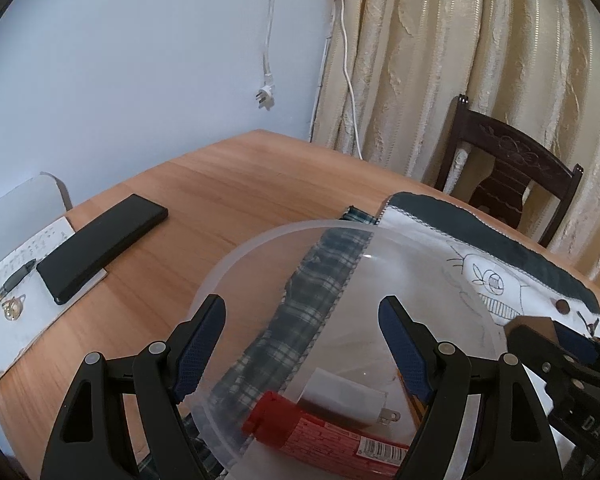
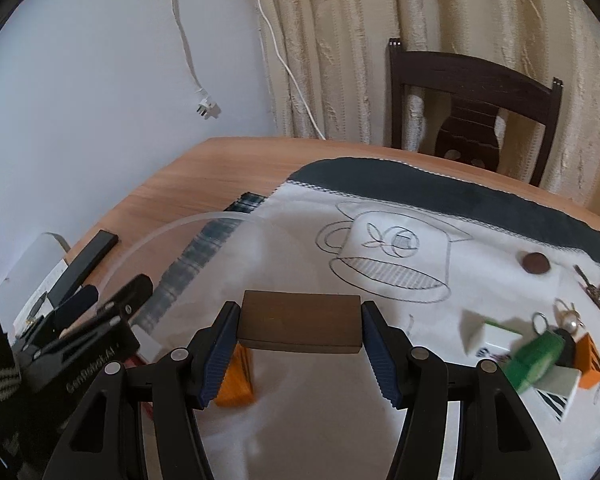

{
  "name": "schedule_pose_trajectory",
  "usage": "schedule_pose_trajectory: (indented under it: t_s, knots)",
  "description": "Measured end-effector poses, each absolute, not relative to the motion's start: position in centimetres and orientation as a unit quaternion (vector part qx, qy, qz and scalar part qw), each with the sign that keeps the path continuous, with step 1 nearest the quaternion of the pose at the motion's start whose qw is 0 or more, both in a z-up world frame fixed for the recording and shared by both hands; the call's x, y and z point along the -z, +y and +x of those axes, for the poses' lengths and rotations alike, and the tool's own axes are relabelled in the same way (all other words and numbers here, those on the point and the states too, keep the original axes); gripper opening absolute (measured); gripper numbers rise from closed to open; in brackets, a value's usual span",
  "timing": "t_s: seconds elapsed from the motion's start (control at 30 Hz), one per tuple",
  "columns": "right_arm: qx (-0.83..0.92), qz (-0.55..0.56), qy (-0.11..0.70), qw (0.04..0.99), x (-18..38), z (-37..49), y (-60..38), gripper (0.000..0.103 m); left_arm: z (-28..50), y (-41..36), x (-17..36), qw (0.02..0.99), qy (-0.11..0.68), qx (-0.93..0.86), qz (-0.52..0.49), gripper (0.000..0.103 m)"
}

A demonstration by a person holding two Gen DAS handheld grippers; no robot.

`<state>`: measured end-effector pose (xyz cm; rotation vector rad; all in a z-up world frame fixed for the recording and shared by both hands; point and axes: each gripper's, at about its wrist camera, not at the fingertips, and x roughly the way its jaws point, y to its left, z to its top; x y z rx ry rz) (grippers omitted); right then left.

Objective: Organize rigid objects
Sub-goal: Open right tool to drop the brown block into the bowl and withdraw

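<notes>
One clear plastic bowl (image 1: pixel 260 264), holding one red tube (image 1: pixel 320 436) and one white plug adapter (image 1: pixel 340 396); one brown block (image 2: pixel 300 322) at centre frame; one orange block (image 2: pixel 236 380) below it; one brown disc (image 2: pixel 535 263) at right; two keys (image 2: pixel 594 286); one green box (image 2: pixel 536 360); one black phone (image 1: pixel 100 248) at left; one pen (image 1: pixel 18 278); one chair (image 2: pixel 472 92).

The right gripper (image 2: pixel 300 328) clamps a brown block (image 2: pixel 299 326) between its fingers above the white cloth (image 2: pixel 300 240). An orange box (image 2: pixel 234 380) lies beneath, beside a clear bowl (image 2: pixel 148 236).
</notes>
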<state>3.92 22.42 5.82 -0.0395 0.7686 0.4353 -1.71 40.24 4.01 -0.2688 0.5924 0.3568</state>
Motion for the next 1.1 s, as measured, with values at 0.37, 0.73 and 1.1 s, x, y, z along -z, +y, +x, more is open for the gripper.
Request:
schedule_pose_trajectory:
  t_s: [0.37,0.73,1.1]
  knots:
    - [-0.22,-0.018,0.367,0.904,-5.4,4.9,23.9,0.069,-1.9,40.6,-3.9,0.931,0.279,-0.196,-0.129,0.08]
    - [-0.207,-0.019,0.379,0.902,-4.6,4.6,22.4,0.069,-1.8,40.2,-3.9,0.932,0.279,-0.197,-0.118,0.082]
    - [-0.192,-0.024,0.39,0.9,-3.9,3.5,20.4,0.069,-1.8,39.7,-3.9,0.935,0.278,-0.197,-0.102,0.081]
